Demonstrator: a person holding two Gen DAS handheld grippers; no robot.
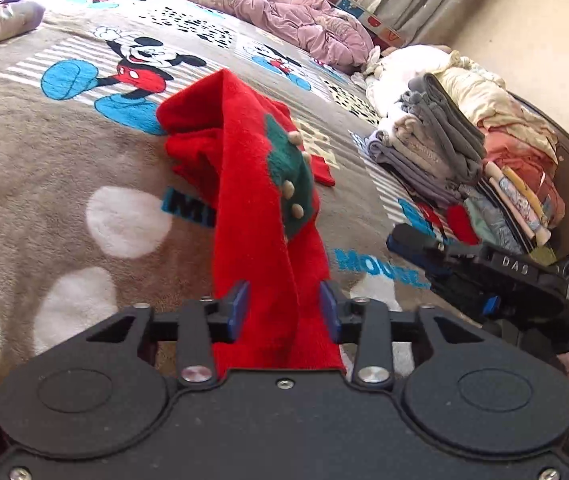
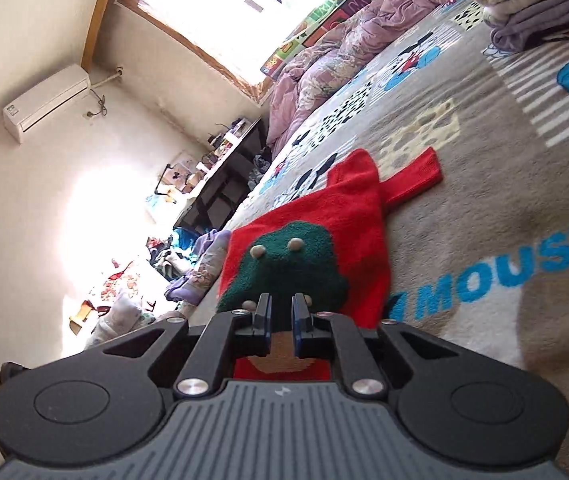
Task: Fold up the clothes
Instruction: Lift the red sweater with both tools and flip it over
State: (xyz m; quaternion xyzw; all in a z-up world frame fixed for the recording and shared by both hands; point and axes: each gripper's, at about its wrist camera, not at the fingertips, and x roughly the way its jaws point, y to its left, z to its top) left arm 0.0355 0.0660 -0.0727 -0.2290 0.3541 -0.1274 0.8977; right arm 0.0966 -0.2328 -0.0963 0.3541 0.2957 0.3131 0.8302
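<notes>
1. The task's thing is a red sweater (image 1: 252, 184) with a green patch (image 1: 288, 172) bearing small cream bobbles. It lies on the patterned blanket (image 1: 64, 184) covering the bed, its far part bunched on the blanket and its near part lifted toward me.

2. Left claw (image 1: 284, 312): the jaws stand well apart, yet a band of red knit runs between the blue pads and under the body. I judge the cloth is held there, but I cannot tell from this view how firmly.

3. Right claw (image 2: 282, 314): the jaws are nearly together on a narrow fold of the sweater (image 2: 308, 232) beside the green patch (image 2: 288, 268). I read this as clamped on the knit. The right claw also shows in the left view, low at the right (image 1: 484, 276).

4. In the right view one sleeve (image 2: 416, 178) lies flat and pointing away to the far right; the body slopes up from the blanket toward the claw.

5. Handling, in my judgement: light, soft, thick knit with no stiffness. It sags and bunches wherever unsupported, and it will stretch under pull. The fuzzy surface should grip the pads well; slipping is a small risk.

6. Where to hold: hem corners, shoulder seams or the sleeve cuff, taking a full fold of cloth. I would avoid pinching the bobbles, which could snag or pull.

7. A stack of folded clothes (image 1: 464, 160) stands at the right edge of the bed, well apart from the sweater.
</notes>
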